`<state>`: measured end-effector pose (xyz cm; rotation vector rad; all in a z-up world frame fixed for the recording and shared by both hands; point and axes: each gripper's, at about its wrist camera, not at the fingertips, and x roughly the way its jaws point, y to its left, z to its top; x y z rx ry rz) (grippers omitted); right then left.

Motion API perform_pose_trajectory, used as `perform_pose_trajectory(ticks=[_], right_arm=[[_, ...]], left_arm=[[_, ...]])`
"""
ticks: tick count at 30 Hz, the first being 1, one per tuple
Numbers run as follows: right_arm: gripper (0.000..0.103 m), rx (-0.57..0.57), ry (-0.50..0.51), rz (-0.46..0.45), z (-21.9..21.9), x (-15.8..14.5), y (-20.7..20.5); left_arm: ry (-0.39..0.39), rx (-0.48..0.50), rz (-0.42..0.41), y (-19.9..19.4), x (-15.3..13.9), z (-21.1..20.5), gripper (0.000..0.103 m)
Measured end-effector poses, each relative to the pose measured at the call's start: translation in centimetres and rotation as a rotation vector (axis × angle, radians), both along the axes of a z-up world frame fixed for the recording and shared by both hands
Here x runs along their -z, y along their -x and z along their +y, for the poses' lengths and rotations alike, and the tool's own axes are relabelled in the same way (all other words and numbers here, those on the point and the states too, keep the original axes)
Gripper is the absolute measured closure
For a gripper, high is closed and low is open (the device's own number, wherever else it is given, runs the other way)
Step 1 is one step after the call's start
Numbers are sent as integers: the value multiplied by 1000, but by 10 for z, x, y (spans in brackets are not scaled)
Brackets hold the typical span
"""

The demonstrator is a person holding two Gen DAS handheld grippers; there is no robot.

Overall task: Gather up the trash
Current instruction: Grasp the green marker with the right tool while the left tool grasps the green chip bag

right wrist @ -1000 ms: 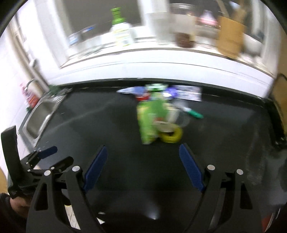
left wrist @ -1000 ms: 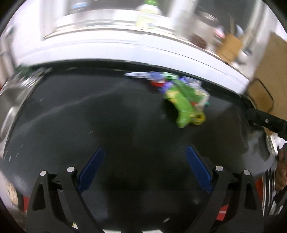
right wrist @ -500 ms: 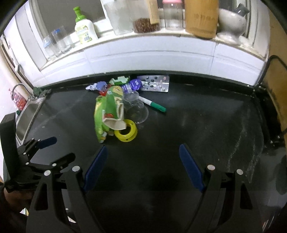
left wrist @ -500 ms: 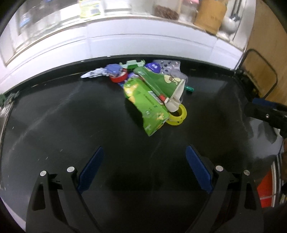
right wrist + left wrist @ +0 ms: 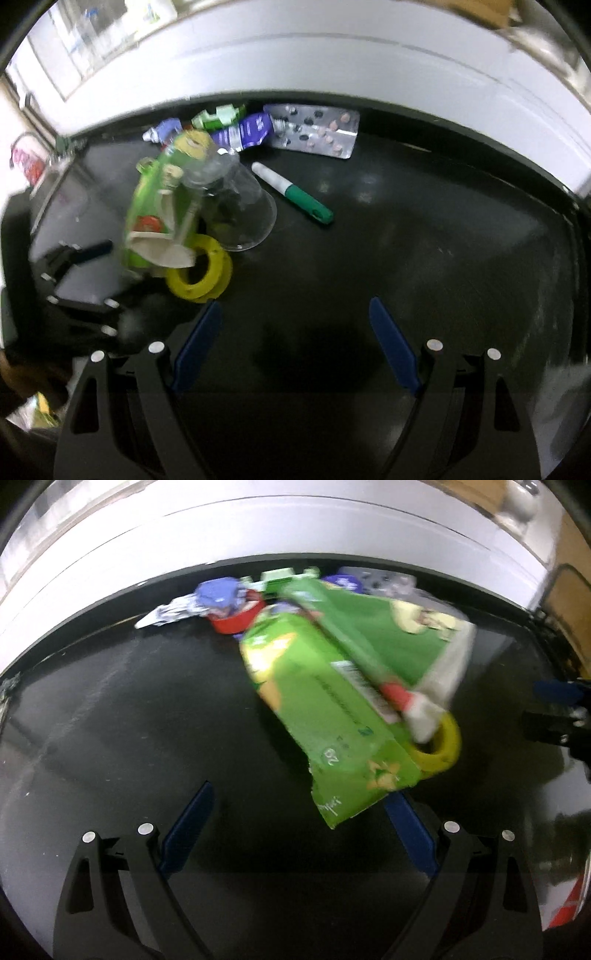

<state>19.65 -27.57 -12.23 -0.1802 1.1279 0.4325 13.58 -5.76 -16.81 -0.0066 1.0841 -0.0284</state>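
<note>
A heap of trash lies on the black counter [image 5: 110, 746]. In the left wrist view a green snack bag [image 5: 325, 720] fills the middle, with a second green packet [image 5: 388, 642], a yellow tape ring [image 5: 441, 746], a red lid [image 5: 236, 622] and blue wrappers [image 5: 218, 594] around it. My left gripper [image 5: 297, 827] is open, its right finger just under the bag's near corner. In the right wrist view I see the bag [image 5: 159, 199], a clear plastic cup [image 5: 240, 203], the tape ring [image 5: 201, 273], a green-capped marker [image 5: 291, 192], a purple tube [image 5: 247, 131] and a pill blister [image 5: 317, 131]. My right gripper [image 5: 295, 339] is open and empty, right of the heap.
A white tiled wall [image 5: 332, 59] rises behind the counter, with a ledge of blurred bottles above. A sink [image 5: 44, 173] lies at the far left. The right gripper's tip shows at the right edge of the left wrist view [image 5: 561, 716]. A wooden board [image 5: 576, 590] stands at the right.
Both grippers have moved forward toward the heap; the trash looks much larger and closer. The left gripper now reaches the green bag's near corner. Both stay open.
</note>
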Motion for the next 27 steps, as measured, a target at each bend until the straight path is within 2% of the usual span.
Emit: perform_pose_trajectory(ticks=[5,8,11,14,17,19,20,21,22,23,24,27], right_arm=[[23,-107,55,-7,13,22,-30],[23,-182,74,-23,20,29,-47],[23,-245,100,-41,28,36,-61],[24,-296,86,-59,33,38,-74],[34,-319,74,-74,37,37,-83],[56,-330,66,-81,41,35,-89],[62,-336,62,-81,43,34,-90],[77,-345,59,-78,44,33,-90],[86,-355,56,-73,46,32,-89],[88,-359,56,-69,47,32,-89],[89,-362,57,-67,49,32,-88],[89,-357,45,-52,49,31,-83]], left_arm=[[-7,-75,10,-4,0,37,13],[40,-45,7,-5,-5,44,13],[20,26,5,-12,-6,30,13],[63,25,15,-23,-5,23,13],[89,18,13,-35,-4,15,13],[85,26,10,-41,-3,9,13],[99,31,6,-44,-4,8,14],[107,33,3,-46,-4,7,17],[116,36,-3,-48,-5,6,22],[125,41,-5,-49,-6,6,37],[129,50,1,-52,-6,5,59],[116,49,1,-56,-7,6,60]])
